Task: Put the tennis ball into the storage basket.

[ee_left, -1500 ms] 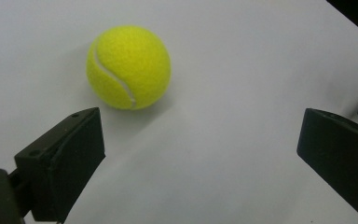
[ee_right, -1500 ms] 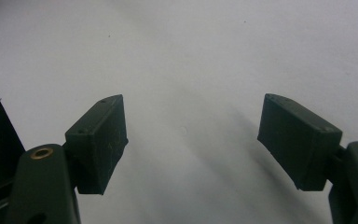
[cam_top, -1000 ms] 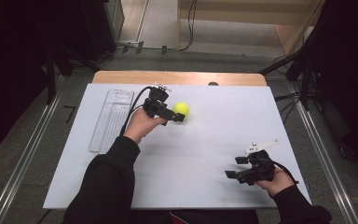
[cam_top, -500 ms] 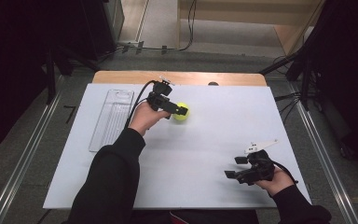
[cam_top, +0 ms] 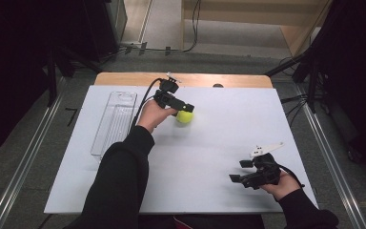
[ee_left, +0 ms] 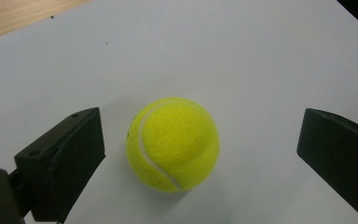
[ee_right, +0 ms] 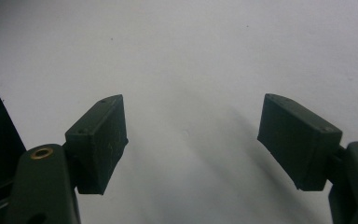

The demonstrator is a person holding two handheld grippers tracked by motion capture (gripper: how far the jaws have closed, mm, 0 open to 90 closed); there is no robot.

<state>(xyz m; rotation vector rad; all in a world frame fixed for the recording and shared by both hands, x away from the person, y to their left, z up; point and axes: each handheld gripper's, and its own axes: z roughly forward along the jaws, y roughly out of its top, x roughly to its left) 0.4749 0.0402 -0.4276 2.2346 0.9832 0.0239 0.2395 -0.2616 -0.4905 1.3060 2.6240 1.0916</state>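
A yellow tennis ball (cam_top: 185, 117) (ee_left: 173, 143) rests on the white table (cam_top: 219, 138), left of centre and towards the back. My left gripper (cam_top: 187, 110) (ee_left: 198, 154) hovers over it, open wide, its two jaws standing on either side of the ball without touching it. Near the front right corner my right gripper (cam_top: 238, 170) (ee_right: 191, 140) is held low over bare table, open, with nothing between its jaws.
A clear plastic tray (cam_top: 115, 123) lies lengthwise along the left side of the table. A wooden strip (cam_top: 181, 79) borders the far edge, with a small dark knob (cam_top: 218, 86) on it. Metal rails (cam_top: 327, 157) run along both sides of the table.
My left gripper has moved slightly right and farther back, settling its jaws around the ball. The ball and my right gripper have stayed put.
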